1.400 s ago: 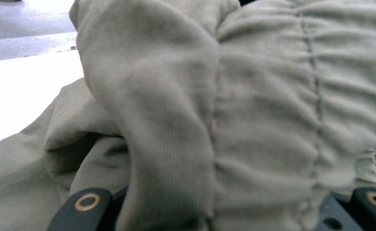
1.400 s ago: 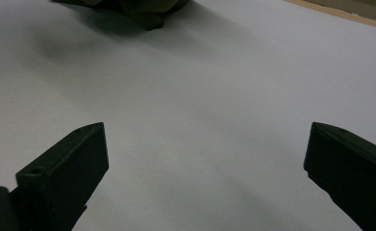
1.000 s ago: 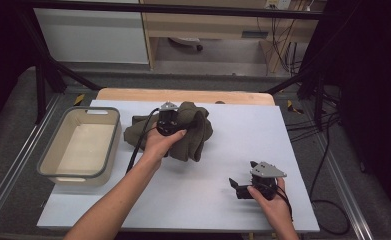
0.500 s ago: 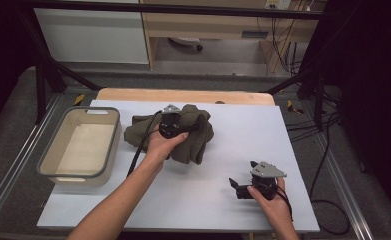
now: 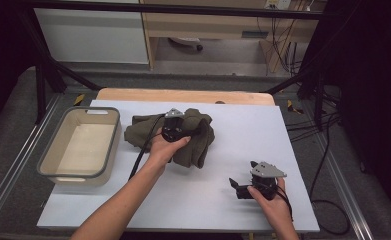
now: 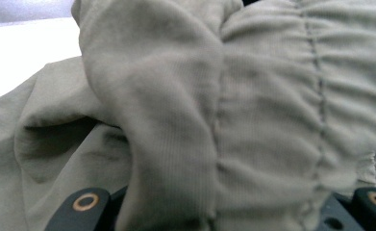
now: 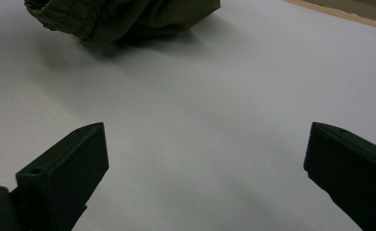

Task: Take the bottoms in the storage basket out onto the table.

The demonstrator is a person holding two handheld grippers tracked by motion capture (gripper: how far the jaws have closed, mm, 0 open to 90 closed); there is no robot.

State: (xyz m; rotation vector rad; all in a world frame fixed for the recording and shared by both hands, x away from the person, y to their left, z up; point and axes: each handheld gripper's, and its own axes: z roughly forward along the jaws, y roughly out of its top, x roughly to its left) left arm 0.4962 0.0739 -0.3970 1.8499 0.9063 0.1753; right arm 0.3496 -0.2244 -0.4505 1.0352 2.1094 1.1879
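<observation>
Olive ribbed garment [image 5: 193, 137], crumpled heap

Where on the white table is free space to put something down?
Free: the front strip between the bin and the right tool, and the right side past the cloth. Crowded: the middle, where the left tool presses into the cloth.

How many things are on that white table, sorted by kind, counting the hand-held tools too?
Olive-green garment: 1
Clear plastic tub: 1
Hand-held grippers: 2, the left gripper pressed into the garment, the right gripper open over bare table
Total: 4
</observation>
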